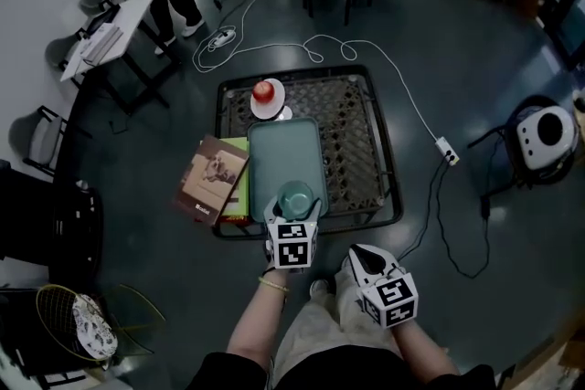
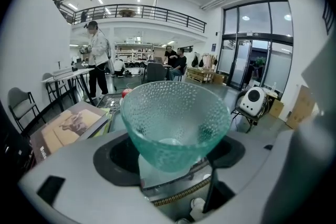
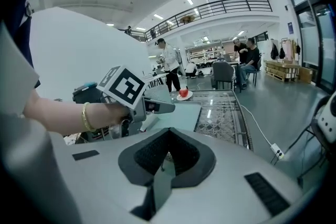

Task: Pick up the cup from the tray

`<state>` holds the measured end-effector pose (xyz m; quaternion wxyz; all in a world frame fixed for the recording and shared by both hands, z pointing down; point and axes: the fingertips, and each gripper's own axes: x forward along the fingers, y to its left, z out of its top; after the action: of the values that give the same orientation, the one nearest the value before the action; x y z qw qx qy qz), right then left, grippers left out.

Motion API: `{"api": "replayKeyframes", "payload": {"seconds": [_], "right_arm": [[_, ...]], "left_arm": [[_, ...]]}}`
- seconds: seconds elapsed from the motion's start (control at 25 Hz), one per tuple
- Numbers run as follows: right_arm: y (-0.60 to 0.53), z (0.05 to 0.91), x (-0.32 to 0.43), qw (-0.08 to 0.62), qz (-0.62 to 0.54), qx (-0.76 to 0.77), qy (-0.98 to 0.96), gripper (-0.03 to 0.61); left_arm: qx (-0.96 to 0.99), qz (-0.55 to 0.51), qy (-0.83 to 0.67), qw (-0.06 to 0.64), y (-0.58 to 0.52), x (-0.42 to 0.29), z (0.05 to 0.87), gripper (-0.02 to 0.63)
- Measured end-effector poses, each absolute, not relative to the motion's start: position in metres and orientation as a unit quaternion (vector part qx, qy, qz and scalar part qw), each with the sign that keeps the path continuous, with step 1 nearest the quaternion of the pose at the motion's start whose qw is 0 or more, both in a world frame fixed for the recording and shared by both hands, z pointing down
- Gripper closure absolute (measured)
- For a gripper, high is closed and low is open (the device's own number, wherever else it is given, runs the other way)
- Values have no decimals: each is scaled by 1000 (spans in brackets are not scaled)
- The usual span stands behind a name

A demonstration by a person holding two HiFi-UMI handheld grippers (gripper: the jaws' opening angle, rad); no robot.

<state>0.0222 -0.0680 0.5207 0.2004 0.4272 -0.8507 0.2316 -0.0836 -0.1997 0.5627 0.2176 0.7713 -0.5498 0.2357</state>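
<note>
Left gripper (image 1: 294, 204): clamped on the cup (image 1: 295, 195), jaws only as far apart as the cup's lower body is wide.
Grip detail: in the left gripper view, black pads (image 2: 118, 157) pressed against the cup (image 2: 176, 123) from left and right, low on its sides, with the rim well above the jaws.
Cup: teal, see-through, dimpled all over, flaring out toward the top, upright with mouth up, looks empty.
Cup location: over the near end of the tray (image 1: 285, 151), right at the edge closest to the person. Can't tell if the base touches the tray or sits just clear of it.
Right gripper (image 1: 366, 257): jaws pressed together, nothing between them, confirmed in the right gripper view (image 3: 165, 157).
Right gripper location: held low beside the person's leg, off the near edge of the table (image 1: 361, 146), well apart from the cup and touching nothing.
Tray: teal, rectangular, lying lengthwise on the table, bare apart from the cup end.
Table: low, dark frame, lattice pattern under a glass top.
Apple (image 1: 264, 90): red, sitting on a white plate (image 1: 268, 108) just past the far end of the tray.
Book (image 1: 212, 178): brown cover, just left of the tray, lying on top of something green and hanging over the table's left edge.
Floor: white cable running to a power strip (image 1: 446, 151) right of the table.
</note>
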Motion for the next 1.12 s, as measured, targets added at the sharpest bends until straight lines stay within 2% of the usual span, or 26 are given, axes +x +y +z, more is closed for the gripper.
{"api": "replayKeyframes", "payload": {"seconds": [0.44,1.12], "right_arm": [[-61,504,38,187,212,435,-855,571],[-64,490,33,177,183,418,-872,571]], "left_arm": [[767,215,-552,246,-145,-75,532,247],[770,214,-555,230,-102,-80,509,247]]}}
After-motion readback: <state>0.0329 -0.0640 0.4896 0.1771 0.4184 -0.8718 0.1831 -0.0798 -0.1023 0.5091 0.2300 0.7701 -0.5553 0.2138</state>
